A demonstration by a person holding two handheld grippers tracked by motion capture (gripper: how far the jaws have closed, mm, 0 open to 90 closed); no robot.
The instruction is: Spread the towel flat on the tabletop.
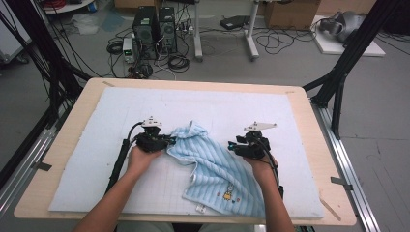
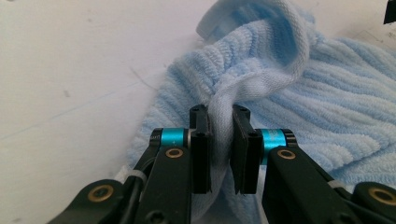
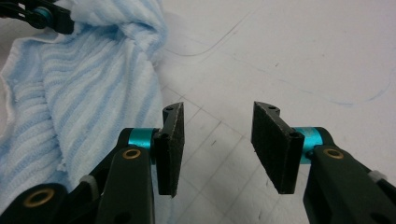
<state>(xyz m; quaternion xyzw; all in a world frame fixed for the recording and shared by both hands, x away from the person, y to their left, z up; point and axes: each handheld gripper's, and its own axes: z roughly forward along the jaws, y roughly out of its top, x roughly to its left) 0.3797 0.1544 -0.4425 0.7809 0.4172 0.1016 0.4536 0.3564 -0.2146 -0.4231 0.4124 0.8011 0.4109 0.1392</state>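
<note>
A light blue striped towel [image 1: 212, 164] lies crumpled on the pale mat [image 1: 227, 104], with a small cartoon print near its front corner. My left gripper [image 1: 170, 141] is at the towel's upper left corner. In the left gripper view the jaws [image 2: 220, 135] are shut on a raised fold of the towel's white hem [image 2: 261, 79]. My right gripper [image 1: 231, 146] sits at the towel's right edge. In the right gripper view it [image 3: 217, 135] stands open over bare mat with nothing between its pads, and the towel [image 3: 84, 84] lies to its left.
The mat covers most of a wooden table [image 1: 302, 104]. Black frame posts [image 1: 338, 82] stand at both back corners. Computer towers [image 1: 154, 29] and loose cables sit on the floor beyond the far edge.
</note>
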